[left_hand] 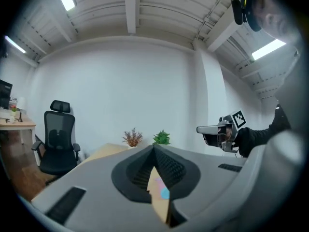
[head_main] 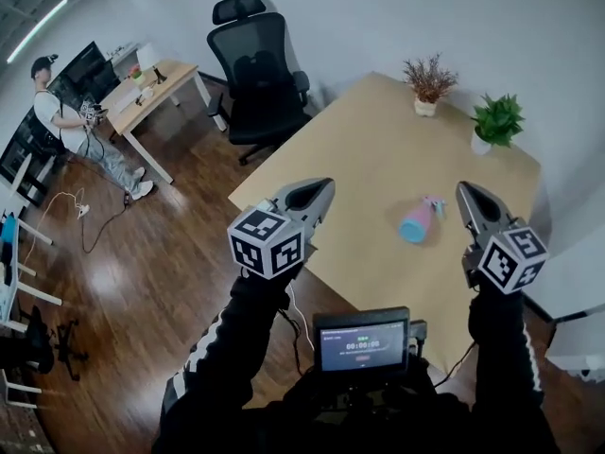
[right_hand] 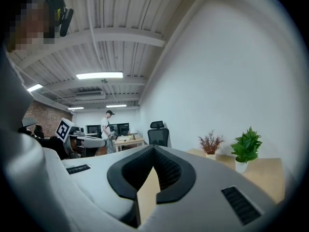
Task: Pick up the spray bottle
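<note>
Risk comes first. Both claws are closed on nothing: the left claw [head_main: 319,195] and the right claw [head_main: 470,200] each show their tips pressed together in their own views, and both are held up in the lower half of the head view. The spray bottle [head_main: 417,220], pale blue and pink, lies on its side on the tabletop [head_main: 378,140] at centre right of the head view, between the two claws and apart from both.

I judge that a closed claw driven in would shove the bottle, and its round body could then roll toward the tabletop's edge. Whichever claw goes must be opened beforehand. A pinch on the trigger head might slip or squirt.

Writing: none legible. I see no label on the bottle. The marker cubes [head_main: 267,242] carry only square patterns. The small screen [head_main: 361,340] at bottom centre shows digits too small to read.
</note>
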The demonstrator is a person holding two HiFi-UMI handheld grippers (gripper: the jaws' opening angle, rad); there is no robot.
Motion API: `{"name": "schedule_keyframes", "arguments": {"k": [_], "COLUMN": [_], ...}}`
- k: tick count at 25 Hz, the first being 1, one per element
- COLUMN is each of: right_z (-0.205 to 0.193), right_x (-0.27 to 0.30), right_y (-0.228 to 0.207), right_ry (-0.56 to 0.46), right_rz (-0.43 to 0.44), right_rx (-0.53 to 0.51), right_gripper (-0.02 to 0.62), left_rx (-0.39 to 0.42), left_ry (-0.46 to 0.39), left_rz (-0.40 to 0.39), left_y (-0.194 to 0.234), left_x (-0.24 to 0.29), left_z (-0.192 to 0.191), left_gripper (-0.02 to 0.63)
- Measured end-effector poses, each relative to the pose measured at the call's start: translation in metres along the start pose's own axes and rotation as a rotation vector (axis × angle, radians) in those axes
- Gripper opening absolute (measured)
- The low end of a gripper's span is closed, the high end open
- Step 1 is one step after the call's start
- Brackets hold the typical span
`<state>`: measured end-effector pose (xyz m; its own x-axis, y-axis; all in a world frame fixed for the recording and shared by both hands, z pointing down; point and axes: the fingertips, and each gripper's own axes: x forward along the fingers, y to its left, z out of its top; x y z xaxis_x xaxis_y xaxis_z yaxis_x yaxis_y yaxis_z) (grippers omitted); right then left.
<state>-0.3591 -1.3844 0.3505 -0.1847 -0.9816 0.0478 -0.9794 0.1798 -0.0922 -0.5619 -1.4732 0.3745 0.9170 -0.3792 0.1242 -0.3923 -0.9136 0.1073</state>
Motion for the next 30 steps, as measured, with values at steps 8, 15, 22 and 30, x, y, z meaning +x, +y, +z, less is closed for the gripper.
{"name": "schedule_keyframes", "arguments": {"k": [8, 15, 22, 30], "right_z": [-0.020, -0.038, -0.122, -0.248], "right_x": [0.105, 0.201, 0.304, 0.330], "right_y": [-0.079, -0.108, -0.123, -0.192], "right_ry": [0.055, 0.150, 0.317, 0.615], "right_rz": [-0.059, -0.197, -0.339, -0.485], "right_rx": [0.049, 0.058, 0.256, 0.490], "right_gripper": [0.008, 0.008, 0.072, 0.105], "left_rx": [-0.013, -0.088, -0.079, -0.129], "left_ry": [0.041, 0.115, 0.204, 0.397], "left_rz": [-0.057, -0.126, -0.249, -0.338], "left_y": [0.102, 0.229, 0.327, 0.352], "left_x": [0.115, 0.190, 0.246, 0.325], "left_z": [0.014, -0.014, -0.040, -0.112], "left_gripper": [0.003, 0.003, 0.003, 0.020]}}
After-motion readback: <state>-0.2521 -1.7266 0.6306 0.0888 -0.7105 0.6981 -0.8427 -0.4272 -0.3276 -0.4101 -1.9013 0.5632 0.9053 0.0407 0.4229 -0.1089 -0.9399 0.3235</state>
